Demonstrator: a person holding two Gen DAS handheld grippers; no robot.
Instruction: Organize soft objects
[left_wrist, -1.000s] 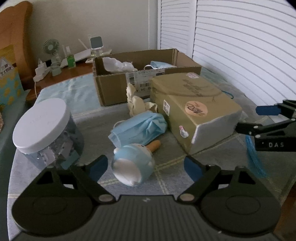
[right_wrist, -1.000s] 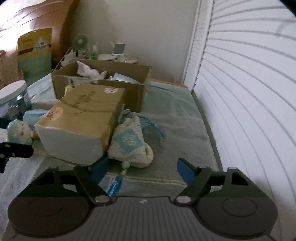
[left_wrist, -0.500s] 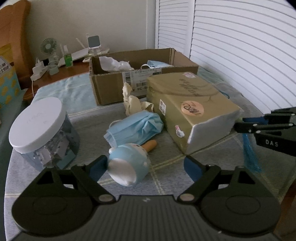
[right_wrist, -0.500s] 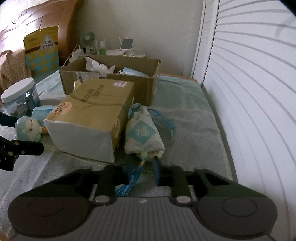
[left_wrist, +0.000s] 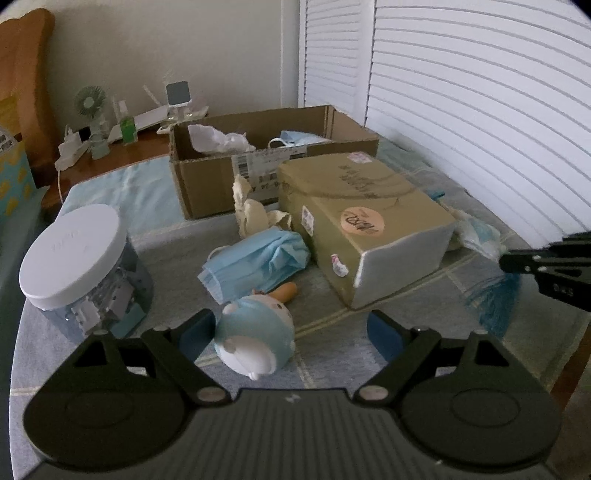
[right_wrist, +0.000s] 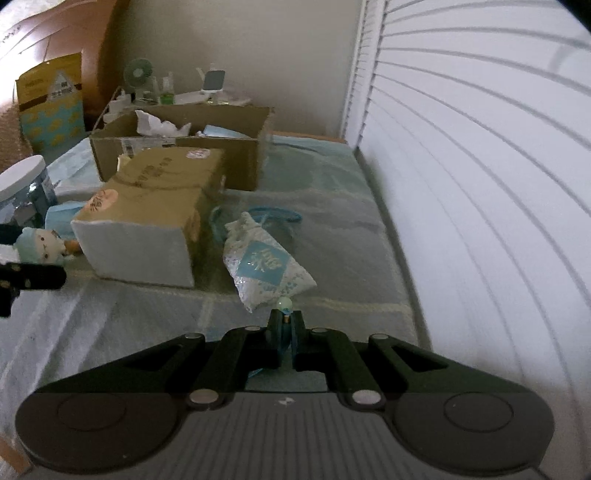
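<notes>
Pinching the blue tassel (right_wrist: 281, 341) just below its green bead (right_wrist: 284, 303), your right gripper (right_wrist: 285, 332) has its fingers closed tight on the cord, and the sachet (right_wrist: 266, 266) lies on the cloth (right_wrist: 332, 229) just ahead of the fingertips, tilted, its drawstring end pointing away from you. Your left gripper (left_wrist: 291, 332) hangs with its fingers spread wide, gripping nothing; the blue doll (left_wrist: 256, 339) lies between them, nearer the left finger, its white face toward the camera. Just beyond the doll sits a crumpled blue mask (left_wrist: 258, 262), with the white-lidded jar (left_wrist: 79, 258) off to the left. Between your two grippers lies the tan packet (left_wrist: 365, 221), the sachet close by its right side. Cream scraps (left_wrist: 253, 216) sit between the mask and the carton (left_wrist: 207, 184), which stands open behind the packet and holds white tissue (left_wrist: 218, 138) and another mask (left_wrist: 295, 138). Farthest off, a small fan (left_wrist: 90, 107) stands on the wooden shelf (left_wrist: 110, 162) by the wall.
</notes>
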